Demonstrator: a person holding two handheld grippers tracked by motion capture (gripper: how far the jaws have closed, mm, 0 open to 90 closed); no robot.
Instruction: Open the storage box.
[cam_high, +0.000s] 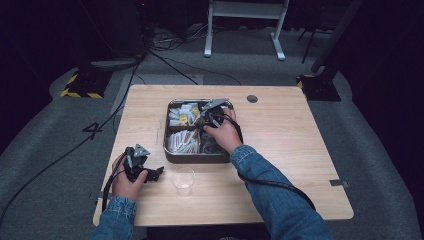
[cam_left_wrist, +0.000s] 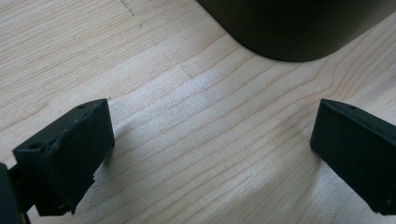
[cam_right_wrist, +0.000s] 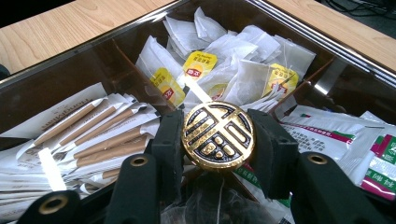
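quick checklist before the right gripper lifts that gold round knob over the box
1. Grip on the gold knob: the right gripper has a finger on each side of it, touching. Ok.
2. Knob centred between the fingers: roughly centred. Ok.
3. What the knob is fixed to: a clear lid seems to cover the box, but the join is hidden. Cannot tell.
4. Left gripper: open, holding nothing, over bare table beside the box corner. Ok.
5. Clear cup: upright, in front of the box and apart from it. Ok.
6. Tea bags and paper sticks: lying inside their compartments. Ok.
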